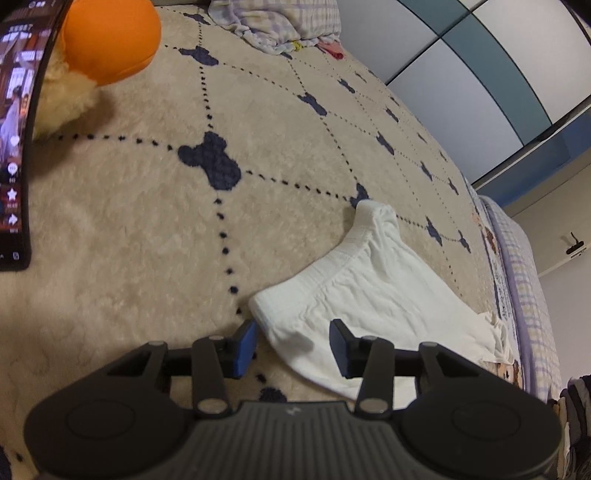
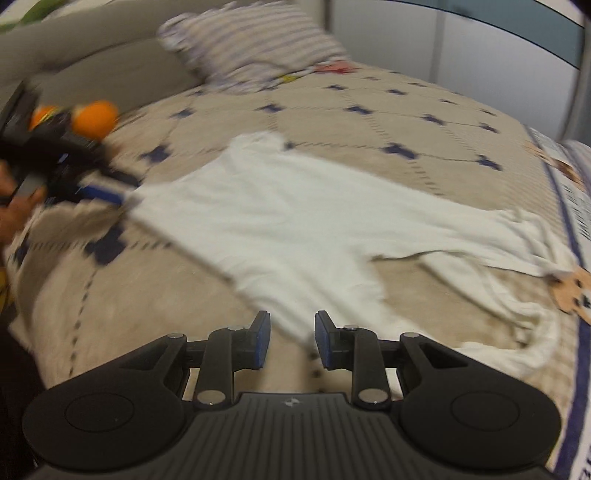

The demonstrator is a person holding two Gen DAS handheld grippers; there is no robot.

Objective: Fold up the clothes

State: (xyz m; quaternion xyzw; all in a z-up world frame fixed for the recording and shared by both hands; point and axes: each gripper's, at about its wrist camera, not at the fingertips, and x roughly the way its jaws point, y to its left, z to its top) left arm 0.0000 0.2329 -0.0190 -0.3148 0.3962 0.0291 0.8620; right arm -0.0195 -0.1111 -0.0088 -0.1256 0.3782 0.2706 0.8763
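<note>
A white garment (image 2: 295, 218) lies spread on the beige blanket with dark mouse-shaped marks (image 2: 369, 122). In the left wrist view it (image 1: 373, 295) shows with its banded edge toward the left. My left gripper (image 1: 293, 349) is open, its jaws straddling the garment's near corner. It also shows at the far left of the right wrist view (image 2: 122, 195), at the garment's left corner. My right gripper (image 2: 291, 339) is open, just above the garment's near edge, nothing between its jaws.
A phone (image 1: 18, 147) and an orange plush toy (image 1: 110, 40) sit at the left. A striped pillow and crumpled checked cloth (image 1: 273, 22) lie at the head of the bed. The bed's right edge (image 1: 517, 280) borders a wardrobe.
</note>
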